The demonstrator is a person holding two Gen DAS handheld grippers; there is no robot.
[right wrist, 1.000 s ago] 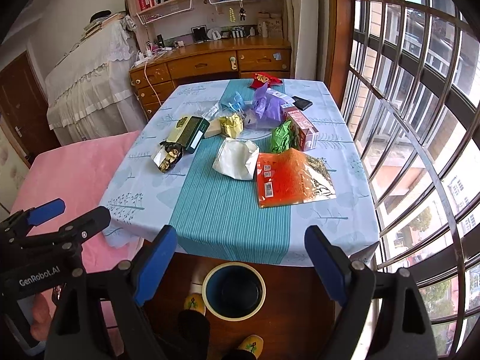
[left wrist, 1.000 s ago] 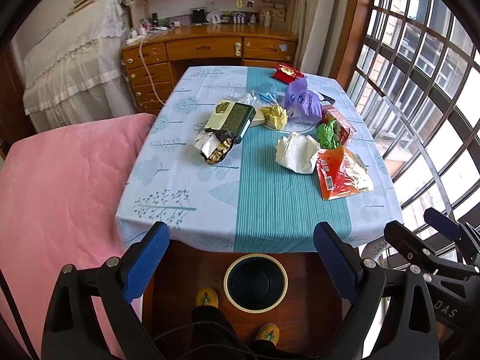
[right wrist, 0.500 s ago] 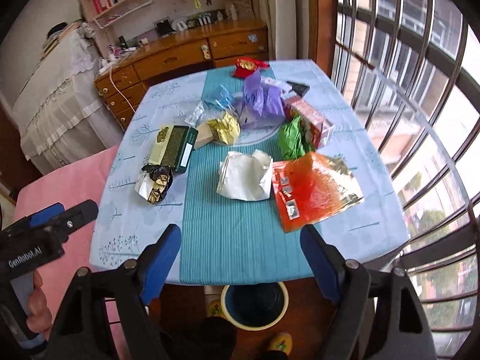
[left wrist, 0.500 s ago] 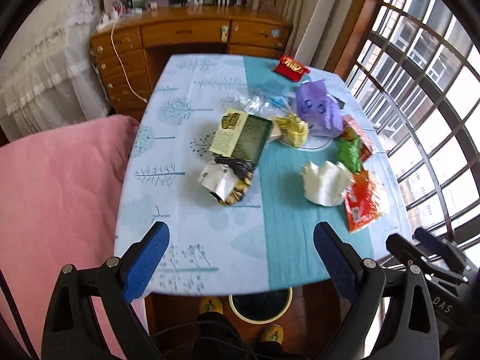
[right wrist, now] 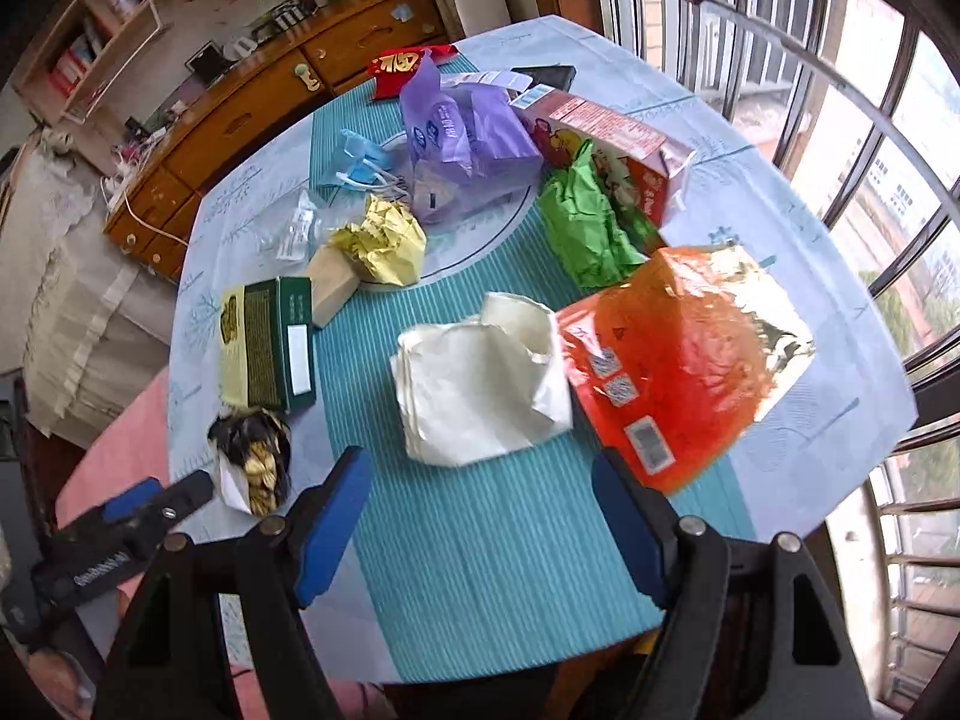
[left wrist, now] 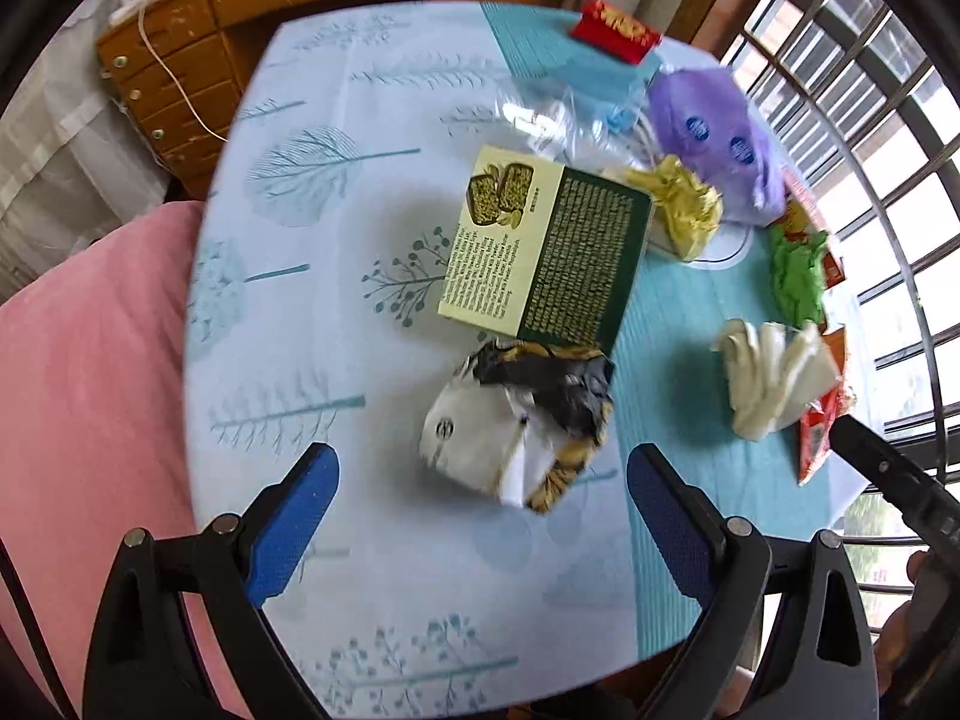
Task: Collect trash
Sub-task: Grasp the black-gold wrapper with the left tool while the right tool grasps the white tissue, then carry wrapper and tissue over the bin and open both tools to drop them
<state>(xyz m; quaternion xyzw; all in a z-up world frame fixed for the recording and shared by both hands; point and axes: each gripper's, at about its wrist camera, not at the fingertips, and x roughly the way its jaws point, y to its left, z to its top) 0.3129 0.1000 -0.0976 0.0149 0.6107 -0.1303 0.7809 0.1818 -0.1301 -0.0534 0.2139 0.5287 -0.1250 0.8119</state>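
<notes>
Trash lies scattered on a blue-patterned tablecloth [left wrist: 300,240]. My left gripper [left wrist: 480,468] is open, hanging just above and short of a crumpled black, white and gold wrapper [left wrist: 516,420], which lies in front of a green box [left wrist: 552,252]. My right gripper [right wrist: 480,471] is closing with nothing between its fingers, above the near edge of a crumpled white paper [right wrist: 480,384]. An orange foil bag [right wrist: 678,360] lies right of the paper. Behind are a green wrapper [right wrist: 588,228], a yellow wrapper [right wrist: 384,240] and a purple bag [right wrist: 468,144].
A red carton [right wrist: 606,144], a red packet [right wrist: 408,63] and a black phone [right wrist: 546,75] sit at the table's far side. A pink bed [left wrist: 90,390] borders the table on the left. A wooden desk [left wrist: 270,12] stands behind it, and barred windows [right wrist: 870,90] on the right.
Both grippers have moved forward and down over the table. The bin and the floor below have slid out of view. The right jaws have narrowed a little.
</notes>
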